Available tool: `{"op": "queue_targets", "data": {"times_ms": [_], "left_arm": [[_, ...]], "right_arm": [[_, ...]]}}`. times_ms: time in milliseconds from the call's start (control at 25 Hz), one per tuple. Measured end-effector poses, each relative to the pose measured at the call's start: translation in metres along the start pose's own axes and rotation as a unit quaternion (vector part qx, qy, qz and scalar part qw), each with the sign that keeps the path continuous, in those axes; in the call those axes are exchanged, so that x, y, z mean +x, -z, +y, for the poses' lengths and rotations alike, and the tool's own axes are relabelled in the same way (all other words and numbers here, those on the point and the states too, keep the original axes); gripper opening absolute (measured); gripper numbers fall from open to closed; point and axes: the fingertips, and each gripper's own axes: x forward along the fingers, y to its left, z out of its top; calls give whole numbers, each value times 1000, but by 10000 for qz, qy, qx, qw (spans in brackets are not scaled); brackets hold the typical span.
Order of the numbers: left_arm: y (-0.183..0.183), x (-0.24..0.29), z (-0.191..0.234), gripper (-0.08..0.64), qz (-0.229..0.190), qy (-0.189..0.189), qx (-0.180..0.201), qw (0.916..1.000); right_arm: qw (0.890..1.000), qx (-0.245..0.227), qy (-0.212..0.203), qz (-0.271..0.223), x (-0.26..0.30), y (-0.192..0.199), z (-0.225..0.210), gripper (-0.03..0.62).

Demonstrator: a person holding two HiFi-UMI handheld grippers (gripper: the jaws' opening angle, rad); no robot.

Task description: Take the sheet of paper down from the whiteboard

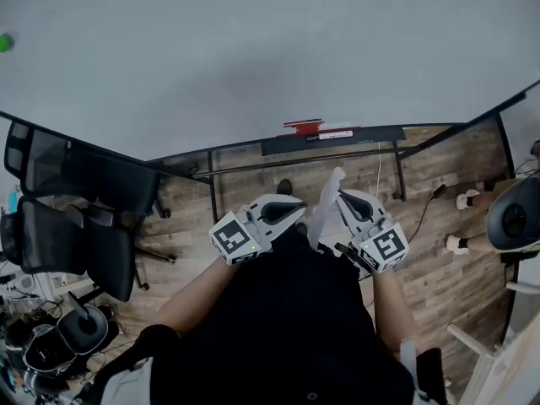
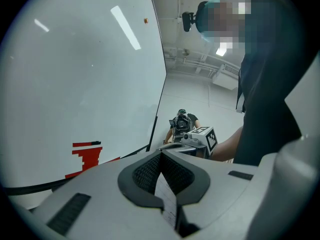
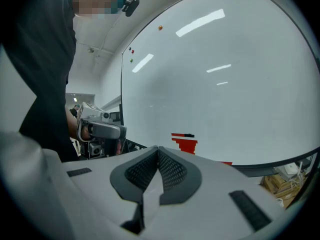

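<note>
The white sheet of paper (image 1: 324, 209) hangs off the whiteboard (image 1: 253, 57), in front of my body and between the two grippers. My left gripper (image 1: 295, 213) is shut on it; in the left gripper view a strip of paper (image 2: 168, 200) sits pinched between the ribbed pads (image 2: 145, 174). My right gripper (image 1: 343, 197) is shut on the same sheet, whose edge (image 3: 150, 196) shows in the right gripper view between its closed pads (image 3: 175, 171). Both grippers point roughly level and face each other.
The whiteboard's tray (image 1: 371, 137) carries a red eraser (image 1: 304, 126). A green magnet (image 1: 4, 42) sticks at the board's far left. A black mesh chair (image 1: 76, 209) stands at the left. Another person's feet (image 1: 468, 199) are on the wooden floor at the right.
</note>
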Motion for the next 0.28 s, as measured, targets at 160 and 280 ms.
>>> {"op": "queue_targets", "data": {"times_ms": [160, 280], "left_arm": [[1, 1, -1, 12, -45, 54, -23, 10000], [-5, 2, 3, 12, -115, 55, -11, 9999]], "right_arm": [[10000, -14, 75, -36, -2, 0, -3, 17], [9998, -17, 185, -86, -2, -3, -10, 17]]}}
